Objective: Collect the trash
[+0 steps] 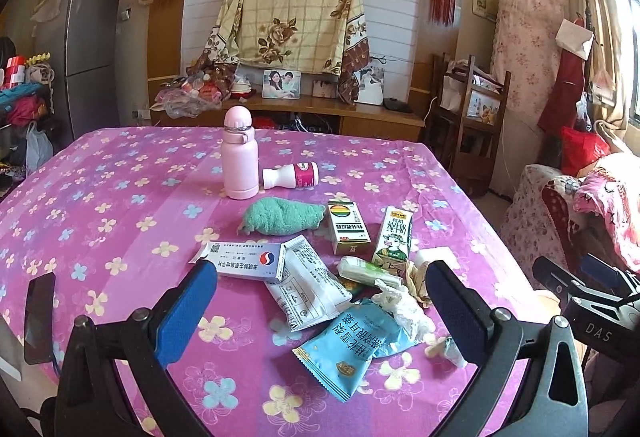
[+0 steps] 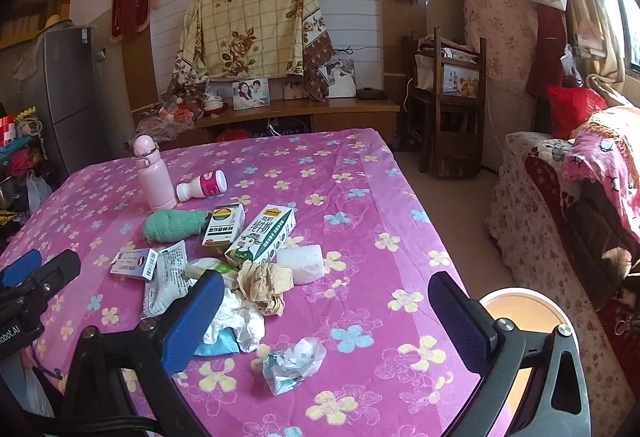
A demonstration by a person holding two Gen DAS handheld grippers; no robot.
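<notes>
Left tool spread wide, holding nothing; blue snack wrapper lies between its fingers on the counter. Right tool also spread, holding nothing; crumpled wrapper, maybe plastic, just ahead between fingers, white tissue beside left finger.

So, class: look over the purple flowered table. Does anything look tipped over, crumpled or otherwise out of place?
Yes. The small white bottle with the pink label lies on its side beside the upright pale pink flask. Nearer the open grippers, crumpled white tissue, a brown paper wad and a torn blue snack wrapper lie scattered.
</notes>
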